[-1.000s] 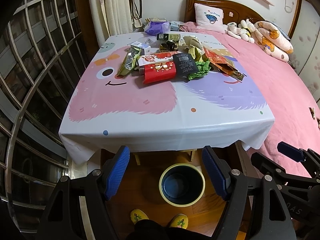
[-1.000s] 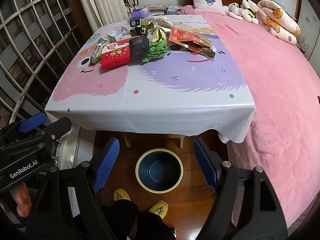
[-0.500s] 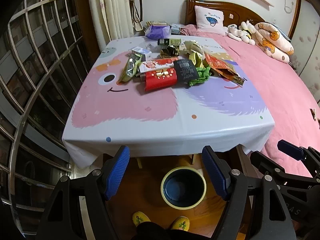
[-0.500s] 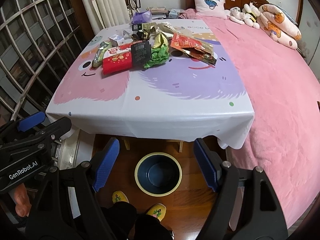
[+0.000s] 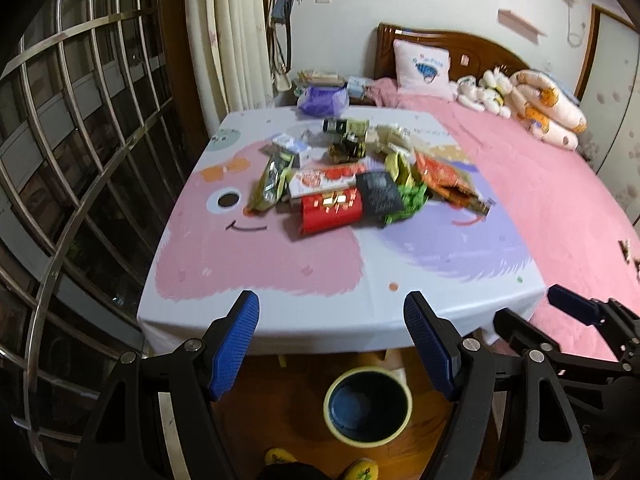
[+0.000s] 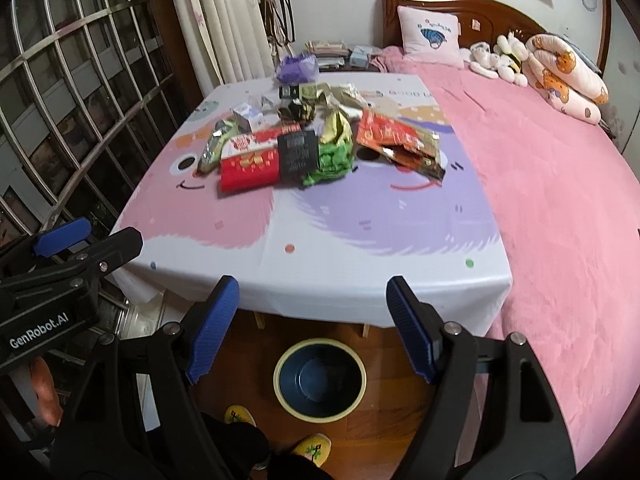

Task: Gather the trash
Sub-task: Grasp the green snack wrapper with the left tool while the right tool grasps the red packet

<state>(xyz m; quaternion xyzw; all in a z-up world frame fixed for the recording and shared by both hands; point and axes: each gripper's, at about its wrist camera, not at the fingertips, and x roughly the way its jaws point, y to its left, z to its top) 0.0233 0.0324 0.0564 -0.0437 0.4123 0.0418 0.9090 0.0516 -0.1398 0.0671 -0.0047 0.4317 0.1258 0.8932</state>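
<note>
Both grippers wide open, empty, held at the near table edge; trash pile well beyond the fingers.

Left gripper (image 5: pixel 331 310): fingers spread wide, nothing between them, tips over the near edge of the table (image 5: pixel 260 280). Right gripper (image 6: pixel 312 294): same, spread wide, empty, tips at the near edge. Trash sits mid-to-far on the cartoon tablecloth, well apart from both: red packet (image 5: pixel 330 210) nearest, black packet (image 5: pixel 378 194) touching its right side, green wrapper (image 5: pixel 412 202) right of that, orange bag (image 5: pixel 446 180) further right, green-yellow pouch (image 5: pixel 268 184) on the left, small white box (image 5: pixel 290 148) and dark wrappers (image 5: pixel 346 148) behind. Bin (image 5: pixel 367 406), dark blue inside with yellow rim, stands on the wood floor under the near edge, between each gripper's fingers in view. Pink bed (image 6: pixel 540 160) right of the table.
</note>
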